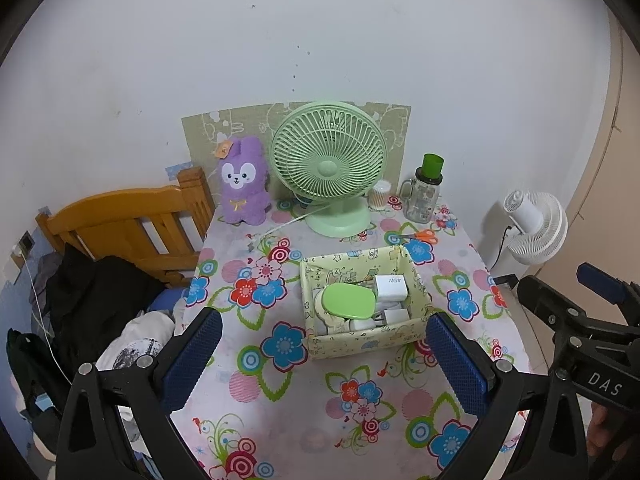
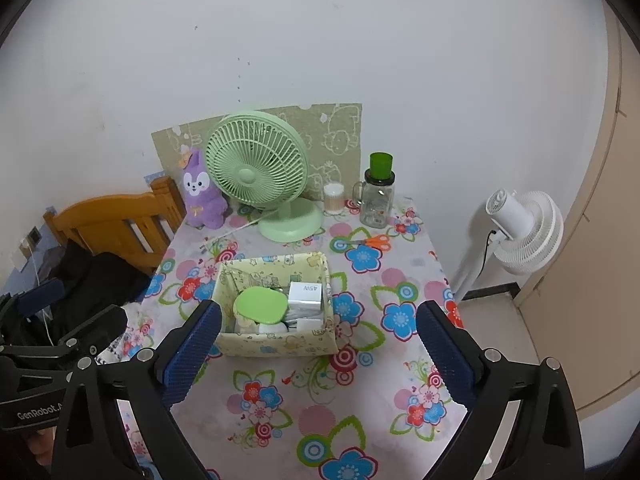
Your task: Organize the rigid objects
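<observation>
A pale yellow fabric box [image 1: 362, 342] stands mid-table; it also shows in the right wrist view [image 2: 276, 346]. Inside lie a flat green oval case [image 1: 349, 301], a white 45W charger block [image 1: 391, 287] and several small white adapters [image 1: 394, 315]. The case [image 2: 260, 305] and the charger [image 2: 305, 294] show in the right wrist view too. My left gripper [image 1: 324, 364] is open and empty, held above the table in front of the box. My right gripper [image 2: 318, 354] is open and empty, just right of the left one.
At the back stand a green desk fan [image 1: 329, 166], a purple plush rabbit [image 1: 242, 182], a cotton-swab jar [image 1: 379, 195] and a glass jar with a green cap [image 1: 425, 190]. Orange scissors [image 1: 416, 236] lie behind the box. A wooden bed frame [image 1: 132, 220] is left, a white floor fan [image 1: 534, 226] right.
</observation>
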Demonstrator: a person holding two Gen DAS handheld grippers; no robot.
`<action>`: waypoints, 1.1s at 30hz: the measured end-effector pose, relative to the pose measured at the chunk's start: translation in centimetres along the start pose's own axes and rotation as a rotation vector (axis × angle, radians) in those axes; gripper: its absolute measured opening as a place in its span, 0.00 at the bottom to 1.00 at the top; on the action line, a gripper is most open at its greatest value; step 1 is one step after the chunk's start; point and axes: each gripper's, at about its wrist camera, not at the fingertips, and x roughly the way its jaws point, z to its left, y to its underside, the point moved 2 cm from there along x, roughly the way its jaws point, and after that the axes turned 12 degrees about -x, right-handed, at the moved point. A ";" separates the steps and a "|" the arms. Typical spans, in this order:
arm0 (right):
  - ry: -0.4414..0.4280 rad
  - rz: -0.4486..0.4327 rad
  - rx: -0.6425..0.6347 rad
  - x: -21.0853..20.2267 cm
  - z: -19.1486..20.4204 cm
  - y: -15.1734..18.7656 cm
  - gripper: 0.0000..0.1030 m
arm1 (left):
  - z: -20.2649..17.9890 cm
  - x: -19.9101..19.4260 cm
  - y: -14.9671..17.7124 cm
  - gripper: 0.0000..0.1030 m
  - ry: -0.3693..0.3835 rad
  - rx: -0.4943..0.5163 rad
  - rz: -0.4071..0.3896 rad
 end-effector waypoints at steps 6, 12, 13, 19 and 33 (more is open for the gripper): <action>0.002 -0.002 -0.002 -0.1 0.0 0.0 0.96 | -0.2 -0.1 -0.1 1.00 0.002 0.010 -0.004; 0.005 -0.006 -0.003 -0.3 0.0 -0.2 0.97 | -0.3 -0.2 -0.1 1.00 0.002 0.013 -0.008; 0.004 -0.005 -0.005 -0.3 0.0 -0.2 0.97 | -0.3 -0.2 -0.1 1.00 0.000 0.012 -0.009; -0.002 -0.008 -0.005 -0.3 0.1 -0.3 0.97 | -0.1 -0.2 -0.2 1.00 -0.003 0.003 -0.006; 0.001 -0.021 -0.012 -0.4 0.5 -0.6 0.97 | 0.5 -0.7 -0.3 1.00 -0.005 -0.004 -0.022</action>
